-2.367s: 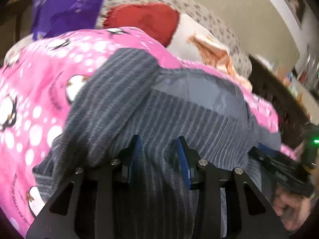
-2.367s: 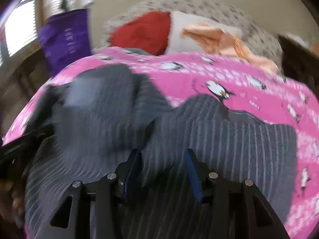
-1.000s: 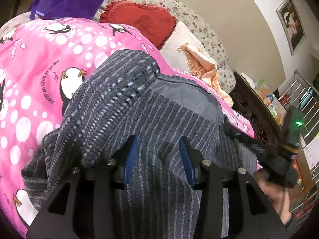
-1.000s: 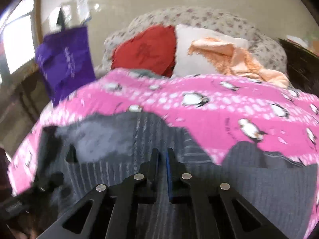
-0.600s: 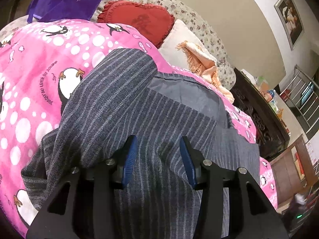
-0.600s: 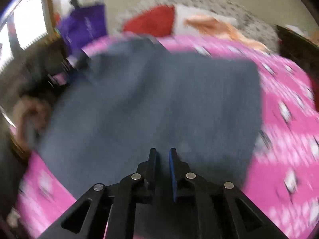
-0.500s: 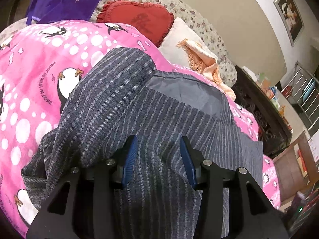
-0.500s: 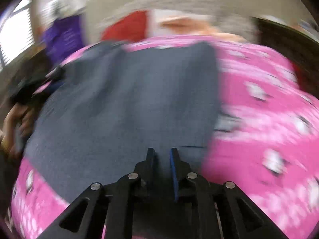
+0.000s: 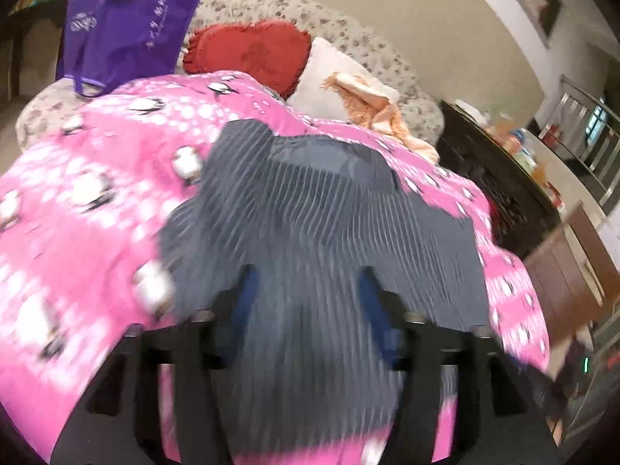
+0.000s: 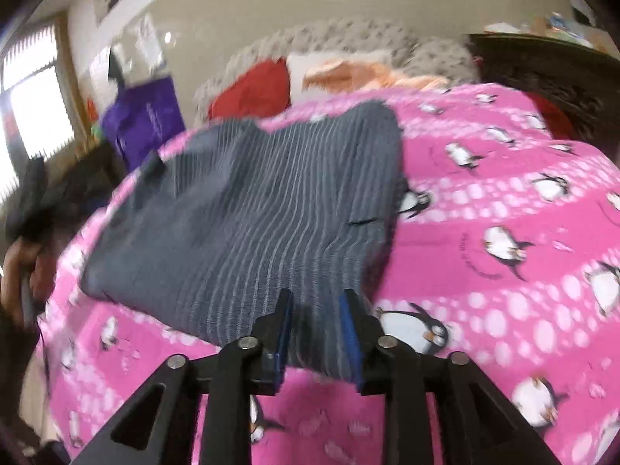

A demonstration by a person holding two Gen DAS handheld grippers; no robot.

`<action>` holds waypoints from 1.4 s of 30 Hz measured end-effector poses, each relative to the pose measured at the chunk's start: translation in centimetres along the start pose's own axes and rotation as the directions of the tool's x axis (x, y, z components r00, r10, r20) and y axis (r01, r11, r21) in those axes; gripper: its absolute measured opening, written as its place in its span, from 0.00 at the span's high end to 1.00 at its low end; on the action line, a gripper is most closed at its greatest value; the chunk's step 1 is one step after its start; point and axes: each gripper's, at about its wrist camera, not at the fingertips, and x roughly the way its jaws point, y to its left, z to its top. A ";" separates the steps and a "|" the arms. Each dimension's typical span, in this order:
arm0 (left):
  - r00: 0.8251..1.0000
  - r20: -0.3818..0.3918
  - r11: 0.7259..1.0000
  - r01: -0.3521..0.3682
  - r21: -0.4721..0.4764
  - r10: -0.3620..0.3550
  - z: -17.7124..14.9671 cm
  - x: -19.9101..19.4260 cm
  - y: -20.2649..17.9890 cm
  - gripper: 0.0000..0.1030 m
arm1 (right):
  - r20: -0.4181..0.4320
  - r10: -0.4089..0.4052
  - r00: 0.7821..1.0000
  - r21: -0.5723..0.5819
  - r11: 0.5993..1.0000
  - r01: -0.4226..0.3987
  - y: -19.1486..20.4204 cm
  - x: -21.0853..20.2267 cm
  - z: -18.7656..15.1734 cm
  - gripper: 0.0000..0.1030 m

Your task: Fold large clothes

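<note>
A dark grey pinstriped garment (image 9: 321,232) lies folded on a pink penguin blanket (image 9: 77,209). A plain grey lining patch shows at its far end. My left gripper (image 9: 308,294) hovers open over the garment's near part, fingers apart and empty; the view is blurred. In the right wrist view the garment (image 10: 248,217) lies as a flat rectangle on the blanket (image 10: 503,232). My right gripper (image 10: 316,321) is open, its blue-padded fingers straddling the garment's near edge without pinching it.
A red heart cushion (image 9: 252,54), a white pillow with a peach towel (image 9: 368,100) and a purple bag (image 9: 128,27) sit at the bed's head. A dark wooden cabinet (image 9: 503,178) stands to the right. The other hand shows at the left edge (image 10: 23,240).
My right gripper, shut on the cloth earlier, carried it over and has opened. My left gripper has pulled back and up, staying open. The garment now lies folded narrower.
</note>
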 end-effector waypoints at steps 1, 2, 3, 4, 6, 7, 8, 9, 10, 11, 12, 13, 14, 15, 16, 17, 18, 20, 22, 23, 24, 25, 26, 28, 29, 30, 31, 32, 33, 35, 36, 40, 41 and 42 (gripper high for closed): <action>1.000 0.009 1.000 -0.020 0.016 0.019 -1.1 -1.2 0.4 0.29 | 0.014 0.039 0.999 0.042 0.998 -0.040 -0.5 -0.9 -0.3 0.36; 0.999 0.015 0.999 -0.041 0.031 0.041 -2.4 -2.2 1.0 0.28 | 0.024 0.065 0.998 0.071 0.995 -0.066 -0.9 -1.7 -0.8 0.13; 0.998 0.007 0.997 -0.066 0.038 0.066 -3.9 -2.9 1.6 0.28 | 0.035 0.093 0.995 0.116 0.989 -0.096 -1.3 -2.2 -1.5 0.09; 0.996 -0.023 0.996 -0.086 0.030 0.086 -5.3 -3.1 2.2 0.28 | 0.035 0.112 0.993 0.153 0.981 -0.116 -1.4 -2.3 -2.2 0.09; 0.990 -0.101 0.995 -0.096 -0.019 0.094 -7.8 -2.4 3.4 0.28 | -0.043 0.173 0.984 0.255 0.954 -0.156 -1.7 -1.3 -3.4 0.09; 0.984 -0.157 0.995 -0.093 -0.046 0.085 -9.1 -1.5 3.8 0.28 | -0.071 0.193 0.979 0.290 0.943 -0.165 -1.6 -0.8 -3.8 0.09; 0.984 -0.159 0.995 -0.089 -0.048 0.081 -9.8 -1.3 3.6 0.28 | -0.094 0.224 0.970 0.343 0.922 -0.180 -1.7 -0.3 -4.7 0.09; 0.990 -0.107 0.995 -0.095 -0.017 0.092 -10.2 -1.4 2.9 0.23 | -0.090 0.245 0.965 0.381 0.904 -0.194 -1.9 0.1 -5.1 0.09; 0.991 -0.115 0.997 -0.074 -0.016 0.072 -10.2 -1.1 2.5 0.15 | -0.072 0.237 0.969 0.385 0.903 -0.192 -2.1 0.3 -4.9 0.09; 0.992 -0.126 0.999 -0.033 -0.033 0.029 -10.1 -0.5 2.2 0.15 | -0.063 0.235 0.970 0.383 0.903 -0.194 -2.0 0.5 -4.7 0.09; 0.992 -0.123 0.999 -0.002 -0.052 -0.005 -9.9 -0.2 2.0 0.15 | -0.054 0.249 0.967 0.388 0.898 -0.209 -1.9 0.9 -4.3 0.09; 0.990 -0.132 0.997 0.034 -0.069 -0.043 -9.7 0.4 1.8 0.15 | -0.024 0.276 0.961 0.407 0.880 -0.243 -2.1 1.2 -3.8 0.09; 0.986 -0.138 0.993 0.083 -0.089 -0.095 -9.4 1.1 1.7 0.15 | -0.006 0.299 0.954 0.427 0.864 -0.268 -2.4 1.7 -3.7 0.09; 0.983 -0.138 0.988 0.111 -0.104 -0.124 -9.1 1.8 1.7 0.15 | 0.025 0.342 0.939 0.464 0.828 -0.314 -2.7 2.3 -3.3 0.09; 0.981 -0.128 0.984 0.127 -0.126 -0.143 -8.8 2.4 1.9 0.15 | 0.048 0.373 0.927 0.487 0.801 -0.348 -3.0 2.9 -3.1 0.10; 0.981 -0.112 0.979 0.141 -0.148 -0.159 -8.3 2.7 2.1 0.15 | 0.079 0.386 0.919 0.506 0.779 -0.371 -3.3 3.7 -2.7 0.11; 0.978 -0.103 0.970 0.162 -0.183 -0.183 -7.7 3.0 2.5 0.15 | 0.095 0.392 0.915 0.511 0.770 -0.383 -3.5 4.0 -2.3 0.12; 0.968 -0.086 0.943 0.206 -0.261 -0.235 -6.9 3.5 3.4 0.15 | 0.127 0.415 0.901 0.515 0.749 -0.417 -3.7 4.9 -1.6 0.13; 0.957 -0.059 0.916 0.252 -0.312 -0.284 -6.8 3.0 4.0 0.19 | 0.162 0.436 0.885 0.504 0.735 -0.454 -3.8 5.4 -1.1 0.19; 0.951 -0.052 0.906 0.274 -0.322 -0.306 -6.8 2.6 4.1 0.23 | 0.181 0.454 0.873 0.489 0.729 -0.480 -3.7 5.3 -1.2 0.27; 0.944 -0.048 0.896 0.294 -0.333 -0.327 -7.1 2.3 4.3 0.32 | 0.197 0.462 0.865 0.481 0.723 -0.496 -3.8 5.2 -1.5 0.35; 0.945 -0.052 0.897 0.288 -0.335 -0.322 -7.2 2.2 4.4 0.41 | 0.212 0.470 0.857 0.479 0.714 -0.510 -4.0 5.1 -1.8 0.40; 0.949 -0.059 0.903 0.273 -0.333 -0.308 -7.1 2.4 4.5 0.45 | 0.209 0.472 0.857 0.479 0.715 -0.510 -4.1 5.0 -2.2 0.50; 0.956 -0.092 0.911 0.232 -0.339 -0.278 -7.1 3.3 4.9 0.53 | 0.148 0.436 0.888 0.521 0.728 -0.445 -4.5 5.7 -2.6 0.63; 0.959 -0.094 0.912 0.221 -0.346 -0.268 -7.1 3.5 4.9 0.53 | 0.114 0.406 0.906 0.539 0.741 -0.400 -4.4 6.2 -2.4 0.64; 0.964 -0.088 0.917 0.209 -0.339 -0.253 -6.8 3.7 4.7 0.53 | 0.101 0.380 0.919 0.539 0.756 -0.372 -4.3 6.5 -2.1 0.64; 0.969 -0.089 0.930 0.191 -0.315 -0.229 -6.5 3.8 4.2 0.52 | 0.090 0.351 0.932 0.532 0.774 -0.343 -3.9 6.7 -1.6 0.64; 0.973 -0.091 0.939 0.176 -0.297 -0.211 -6.3 4.1 3.8 0.51 | 0.079 0.338 0.938 0.525 0.785 -0.328 -3.6 7.1 -1.3 0.63; 0.977 -0.089 0.943 0.163 -0.289 -0.196 -6.1 4.3 3.4 0.50 | 0.079 0.335 0.939 0.522 0.788 -0.325 -3.4 7.3 -1.1 0.63; 0.981 -0.085 0.950 0.145 -0.278 -0.175 -6.0 4.4 3.2 0.50 | 0.090 0.340 0.936 0.533 0.777 -0.334 -3.5 7.8 -0.7 0.63; 0.982 -0.086 0.951 0.138 -0.275 -0.168 -6.0 4.4 3.1 0.59 | 0.100 0.349 0.932 0.542 0.766 -0.345 -3.7 7.9 -0.7 0.63; 0.984 -0.093 0.958 0.126 -0.258 -0.154 -6.9 3.1 2.8 0.84 | 0.158 0.392 0.906 0.477 0.774 -0.417 -3.4 5.9 -0.7 0.84; 0.984 -0.096 0.964 0.126 -0.235 -0.152 -7.1 2.5 2.5 0.84 | 0.160 0.390 0.907 0.435 0.797 -0.419 -2.8 4.8 -0.6 0.86; 0.984 -0.100 0.970 0.125 -0.209 -0.149 -7.3 1.7 1.9 0.84 | 0.166 0.398 0.902 0.402 0.808 -0.431 -2.4 3.6 -0.6 0.88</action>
